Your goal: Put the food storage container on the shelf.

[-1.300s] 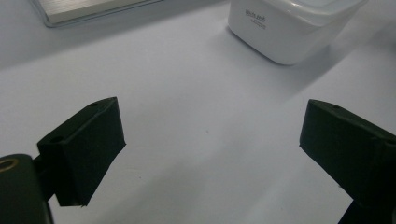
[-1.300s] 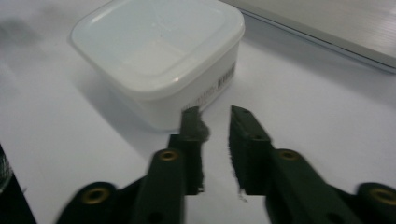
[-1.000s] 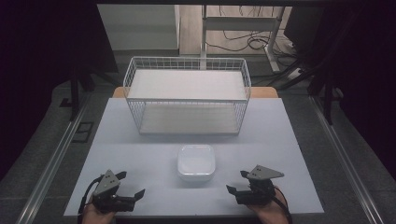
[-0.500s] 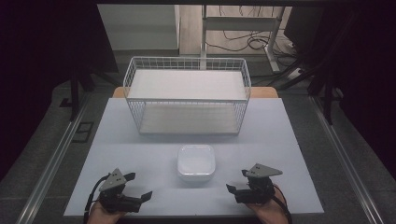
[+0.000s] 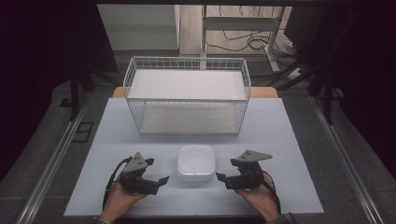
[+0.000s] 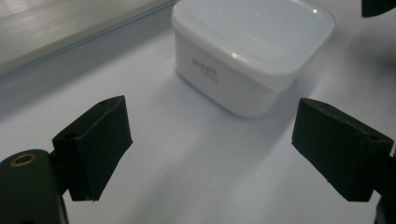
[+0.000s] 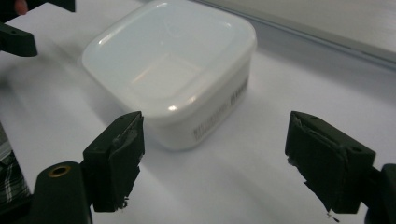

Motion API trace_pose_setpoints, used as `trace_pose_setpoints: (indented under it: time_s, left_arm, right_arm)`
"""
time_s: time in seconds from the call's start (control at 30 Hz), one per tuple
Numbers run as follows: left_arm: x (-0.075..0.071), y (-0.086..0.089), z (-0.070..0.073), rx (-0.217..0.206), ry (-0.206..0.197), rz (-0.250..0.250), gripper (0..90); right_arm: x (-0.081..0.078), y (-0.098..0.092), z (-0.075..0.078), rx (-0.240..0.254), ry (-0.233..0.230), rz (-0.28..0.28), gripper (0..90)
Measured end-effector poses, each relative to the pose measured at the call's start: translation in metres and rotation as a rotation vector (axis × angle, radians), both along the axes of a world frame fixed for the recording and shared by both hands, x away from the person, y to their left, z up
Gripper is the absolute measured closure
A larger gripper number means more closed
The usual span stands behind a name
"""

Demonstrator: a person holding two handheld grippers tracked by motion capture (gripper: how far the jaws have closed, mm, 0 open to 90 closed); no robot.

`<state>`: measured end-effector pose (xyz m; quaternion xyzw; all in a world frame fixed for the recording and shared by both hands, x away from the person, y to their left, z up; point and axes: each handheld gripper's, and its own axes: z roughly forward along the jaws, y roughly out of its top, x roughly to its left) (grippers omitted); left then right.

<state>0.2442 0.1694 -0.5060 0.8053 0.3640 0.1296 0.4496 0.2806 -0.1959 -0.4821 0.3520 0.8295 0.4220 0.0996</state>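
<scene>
Your left gripper (image 5: 156, 181) and right gripper (image 5: 223, 178) both stand with jaws spread wide and empty, flanking the lidded square white plastic container (image 5: 196, 162) on the pale worktop (image 5: 289, 140). Close off-centre and its smooth rounded walls could slip or skid away.

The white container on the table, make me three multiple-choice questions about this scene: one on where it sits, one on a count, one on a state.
1. Where is the white container?
A. inside the wire basket
B. on the table between the two tools
C. held in the left tool

2. How many wire baskets stand on the table?
A. one
B. two
C. three

3. What is the state of the left tool and right tool?
A. both shut
B. both open
C. one holds the container

Key: 1 B, it rests on the table between them; 2 A, a single basket behind it; 3 B, each gripper view shows jaws spread and holding nothing.
</scene>
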Motion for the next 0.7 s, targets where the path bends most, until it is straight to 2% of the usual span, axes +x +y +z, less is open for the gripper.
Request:
trace_pose_setpoints:
  time_s: [0.07, 0.1, 0.13, 0.17, 0.2, 0.23, 0.3, 0.33, 0.43, 0.47, 0.5, 0.57, 0.6, 0.63, 0.7]
  left_arm:
    - [0.015, -0.008, 0.004, -0.025, 0.004, -0.025, 12.5]
    - [0.015, -0.008, 0.004, -0.025, 0.004, -0.025, 12.4]
    - [0.025, -0.015, 0.005, -0.025, 0.008, -0.032, 12.2]
    - [0.025, -0.015, 0.005, -0.025, 0.008, -0.032, 11.9]
    - [0.038, -0.024, 0.003, -0.022, 0.022, -0.039, 10.8]
    - [0.038, -0.024, 0.003, -0.022, 0.022, -0.039, 10.5]
    - [0.048, -0.031, 0.002, -0.005, 0.009, -0.041, 10.5]
    - [0.054, -0.035, 0.001, -0.024, 0.012, -0.047, 9.3]
    - [0.061, -0.041, 0.000, -0.030, 0.019, -0.051, 7.8]
    - [0.066, -0.045, -0.002, -0.028, 0.029, -0.064, 7.2]
    - [0.068, -0.046, -0.004, -0.052, 0.039, -0.064, 6.1]
    - [0.070, -0.046, -0.006, -0.063, 0.049, -0.065, 6.0]
    - [0.071, -0.046, -0.009, -0.096, 0.087, -0.083, 6.0]
    - [0.071, -0.046, -0.009, -0.096, 0.087, -0.083, 6.0]
    - [0.071, -0.048, -0.011, -0.118, 0.127, -0.137, 6.1]
  right_arm:
    - [0.006, 0.007, 0.001, -0.006, 0.000, 0.011, 20.0]
    - [0.008, 0.010, 0.001, -0.010, -0.005, 0.012, 20.1]
    - [0.013, 0.014, 0.002, -0.015, -0.016, 0.014, 20.1]
    - [0.013, 0.014, 0.002, -0.015, -0.016, 0.014, 20.1]
    - [0.020, 0.020, 0.003, -0.010, -0.018, 0.012, 20.1]
    - [0.023, 0.022, 0.004, -0.004, -0.019, 0.011, 20.1]
    - [0.027, 0.025, 0.004, 0.000, -0.024, 0.014, 20.0]
    - [0.032, 0.030, 0.004, 0.002, -0.025, 0.017, 18.3]
    - [0.038, 0.035, 0.003, 0.006, -0.025, 0.016, 16.5]
    - [0.042, 0.039, 0.001, 0.004, -0.019, 0.019, 14.4]
    - [0.044, 0.040, 0.000, 0.002, -0.017, 0.023, 13.8]
    - [0.046, 0.042, -0.002, -0.005, -0.007, 0.032, 12.5]
    - [0.049, 0.046, -0.007, -0.021, 0.019, 0.039, 9.7]
    - [0.049, 0.046, -0.007, -0.021, 0.019, 0.039, 9.7]
    - [0.052, 0.045, -0.012, 0.027, 0.084, 0.057, 10.1]
